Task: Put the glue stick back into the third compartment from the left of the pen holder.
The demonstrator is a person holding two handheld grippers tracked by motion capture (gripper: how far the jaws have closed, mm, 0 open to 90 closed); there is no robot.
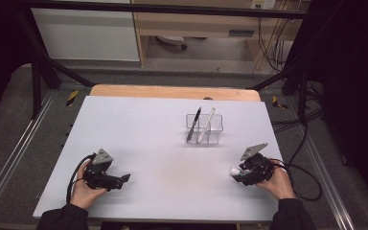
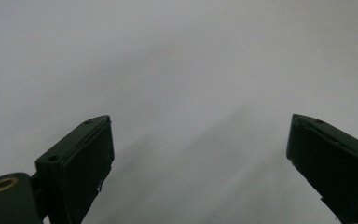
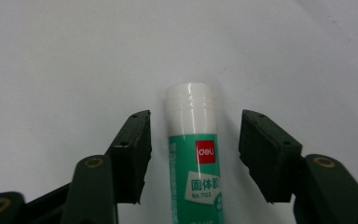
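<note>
**Glue stick between the right claw's jaws, not yet pinched**

Here the right claw rests low near the right end of the desk's near edge, held in the person's right hand. A glue stick with a white cap and a green label lies on the desk between its two jaws, cap pointing away from the hand. In the right gripper view a gap of bare desk shows on each side of the stick, so the pads do not press it; the jaws stand half spread around it.

The left claw sits near the left end of the near edge, in the left hand, its jaws spread wide over bare desk with nothing between them.

Toward the far right part of the desk stands a clear organiser, well apart from both claws. A black pen and a white pen lean in it, tips tilted toward the far edge.
</note>
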